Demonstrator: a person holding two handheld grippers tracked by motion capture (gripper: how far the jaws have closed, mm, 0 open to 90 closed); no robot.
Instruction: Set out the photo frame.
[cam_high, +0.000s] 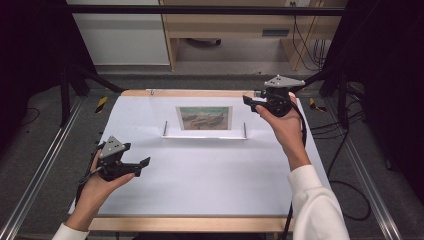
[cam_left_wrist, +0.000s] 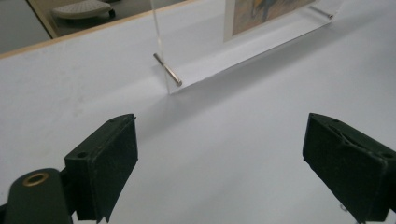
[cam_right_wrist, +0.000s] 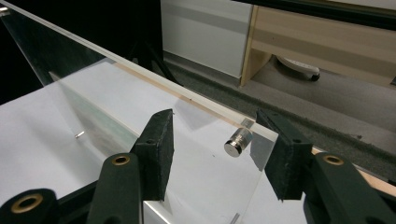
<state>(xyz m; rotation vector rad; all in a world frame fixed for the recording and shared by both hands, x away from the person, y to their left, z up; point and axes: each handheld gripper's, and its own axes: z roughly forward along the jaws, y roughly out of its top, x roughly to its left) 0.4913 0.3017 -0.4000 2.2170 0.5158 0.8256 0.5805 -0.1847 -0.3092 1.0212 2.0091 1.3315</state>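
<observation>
Clear acrylic picture frame (cam_high: 204, 120) with a painted boat print stands upright on the white-covered table (cam_high: 210, 175); the right gripper (cam_right_wrist: 219, 156), jaws apart, straddles the frame's upper corner stud unclamped; the left gripper (cam_high: 142, 164), jaws wide apart and empty, hovers well in front of the frame's left end

Picture frame (cam_high: 204, 120) upright on table (cam_high: 210, 175)

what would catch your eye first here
A clear acrylic picture frame holding a small landscape print stands at the middle of the white table. The right hand-held gripper is at its upper right corner, jaws apart; the left hand-held gripper sits open, well short.
</observation>
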